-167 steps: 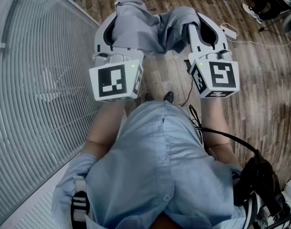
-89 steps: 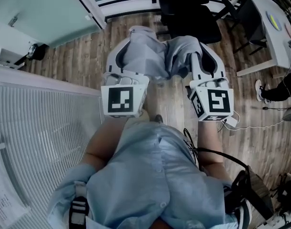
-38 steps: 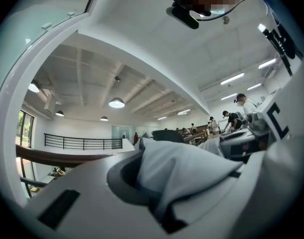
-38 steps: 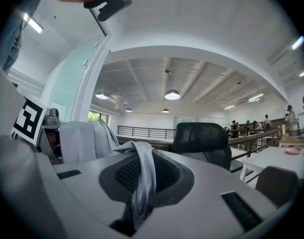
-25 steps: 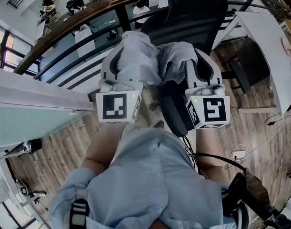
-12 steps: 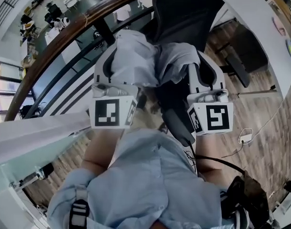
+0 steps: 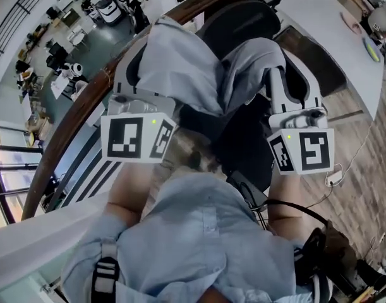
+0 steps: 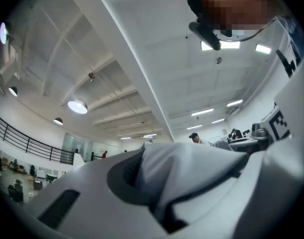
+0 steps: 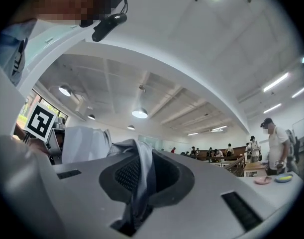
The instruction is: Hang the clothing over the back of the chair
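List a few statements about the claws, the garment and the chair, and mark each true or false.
1. The left claw and the right claw are both shut on the grey garment. True.
2. The garment already hangs over the back of the chair. False: it is bunched between the two claws, not draped on the chair.
3. The chair is black. True.
4. The person's shirt is red. False: it is light blue.

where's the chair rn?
Head view, top centre: the black chair stands partly hidden behind the grey clothing, with the white desk on its right and the wooden railing on its left.
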A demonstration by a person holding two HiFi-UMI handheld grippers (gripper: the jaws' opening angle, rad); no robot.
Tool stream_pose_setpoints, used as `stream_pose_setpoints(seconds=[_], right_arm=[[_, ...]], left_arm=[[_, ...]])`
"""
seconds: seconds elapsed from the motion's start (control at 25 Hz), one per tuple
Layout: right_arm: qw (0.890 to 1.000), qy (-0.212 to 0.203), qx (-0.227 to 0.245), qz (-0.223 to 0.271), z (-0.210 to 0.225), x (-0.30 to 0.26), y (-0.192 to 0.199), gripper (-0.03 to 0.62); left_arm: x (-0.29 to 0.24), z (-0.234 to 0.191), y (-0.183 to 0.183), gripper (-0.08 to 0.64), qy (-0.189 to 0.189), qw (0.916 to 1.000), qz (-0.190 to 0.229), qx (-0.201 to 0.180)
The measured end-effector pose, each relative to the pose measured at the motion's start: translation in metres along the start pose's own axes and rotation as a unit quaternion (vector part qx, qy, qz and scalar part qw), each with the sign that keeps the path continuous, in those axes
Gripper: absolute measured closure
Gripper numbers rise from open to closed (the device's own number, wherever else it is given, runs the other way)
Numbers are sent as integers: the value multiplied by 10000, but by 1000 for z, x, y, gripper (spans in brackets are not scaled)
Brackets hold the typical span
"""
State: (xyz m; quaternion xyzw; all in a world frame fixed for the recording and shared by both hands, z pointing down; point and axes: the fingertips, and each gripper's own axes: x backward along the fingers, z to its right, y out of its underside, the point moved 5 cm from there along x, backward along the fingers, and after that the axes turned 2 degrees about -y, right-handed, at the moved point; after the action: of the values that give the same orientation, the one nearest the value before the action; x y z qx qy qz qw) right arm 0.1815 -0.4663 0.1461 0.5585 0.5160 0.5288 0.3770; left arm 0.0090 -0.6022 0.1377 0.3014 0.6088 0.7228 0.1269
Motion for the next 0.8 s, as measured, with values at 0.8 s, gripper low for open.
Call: stream_pose_setpoints(seconds=[0.8], right_arm=[[9885,1338,141,-690,59,-49,75,556]], left_arm=[[-124,-68,93,541,667,9951,-701,-210]])
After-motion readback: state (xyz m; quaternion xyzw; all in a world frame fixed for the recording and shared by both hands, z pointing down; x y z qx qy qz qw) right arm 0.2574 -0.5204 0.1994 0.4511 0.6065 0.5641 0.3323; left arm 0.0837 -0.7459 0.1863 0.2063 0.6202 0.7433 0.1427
